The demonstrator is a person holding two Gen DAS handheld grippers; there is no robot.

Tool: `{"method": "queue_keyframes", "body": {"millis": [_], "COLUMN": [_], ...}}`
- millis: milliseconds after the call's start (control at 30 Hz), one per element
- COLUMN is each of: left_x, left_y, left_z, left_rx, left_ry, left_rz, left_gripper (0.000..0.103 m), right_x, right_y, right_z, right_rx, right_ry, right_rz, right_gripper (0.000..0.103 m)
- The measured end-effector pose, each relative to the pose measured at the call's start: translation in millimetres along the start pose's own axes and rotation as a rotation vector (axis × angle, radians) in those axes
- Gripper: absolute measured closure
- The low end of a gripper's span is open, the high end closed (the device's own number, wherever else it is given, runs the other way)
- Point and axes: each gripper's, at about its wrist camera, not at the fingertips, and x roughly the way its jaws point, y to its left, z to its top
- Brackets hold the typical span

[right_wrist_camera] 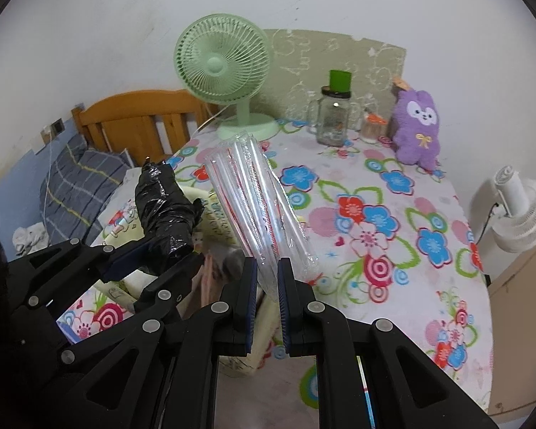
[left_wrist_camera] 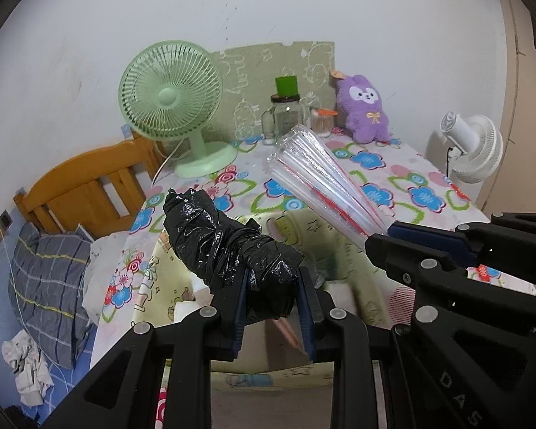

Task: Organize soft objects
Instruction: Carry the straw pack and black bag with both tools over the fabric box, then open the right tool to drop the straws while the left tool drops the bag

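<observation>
While the left gripper (left_wrist_camera: pixel 271 296) clamps a black bag roll (left_wrist_camera: pixel 228 239), the right gripper (right_wrist_camera: pixel 268 286) pinches a straw pack (right_wrist_camera: pixel 257 200) — both aloft

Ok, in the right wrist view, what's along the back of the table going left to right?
Green desk fan → glass jar with the green cap → small clear container with an orange top → purple plush toy. Off the table's right edge stands a white fan.

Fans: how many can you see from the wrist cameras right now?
2. A green desk fan stands at the table's back left by the wall; a white fan sits off the table's right edge. Others may be hidden out of view.
</observation>
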Motion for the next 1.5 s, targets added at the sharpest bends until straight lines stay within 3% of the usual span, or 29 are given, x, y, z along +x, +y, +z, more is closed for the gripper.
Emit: {"method": "queue_keyframes", "body": {"millis": [200,600,833,933,1000,1067,1500], "left_x": [16,32,35,32,30,25,7], "left_y": [18,45,47,44,43,41,14], "left_z": [-10,-21,-22,-21,-20,-18,-6], "left_rx": [-0.036,-0.080,-0.086,-0.086,-0.090,-0.093,-0.123], "left_ry": [0.049,0.091,0.103,0.101,0.094,0.086,0.058], "left_rz": [-0.031,-0.019,-0.022,-0.025,-0.029,-0.024,-0.044], "left_gripper": [0.076,0.038,0.028,0.025,0.023,0.020,0.006], "right_x": [16,52,62,61,57,49,13], "right_y": [14,42,47,43,39,34,1], "right_z": [5,11,10,9,10,10,5], "right_rx": [-0.022,-0.069,-0.094,-0.086,-0.071,-0.059,0.008], "right_ry": [0.024,0.099,0.143,0.137,0.120,0.087,0.019], "right_rz": [0.029,0.101,0.083,0.080,0.074,0.065,0.003], "right_gripper": [0.089,0.089,0.082,0.068,0.041,0.033,0.023]}}
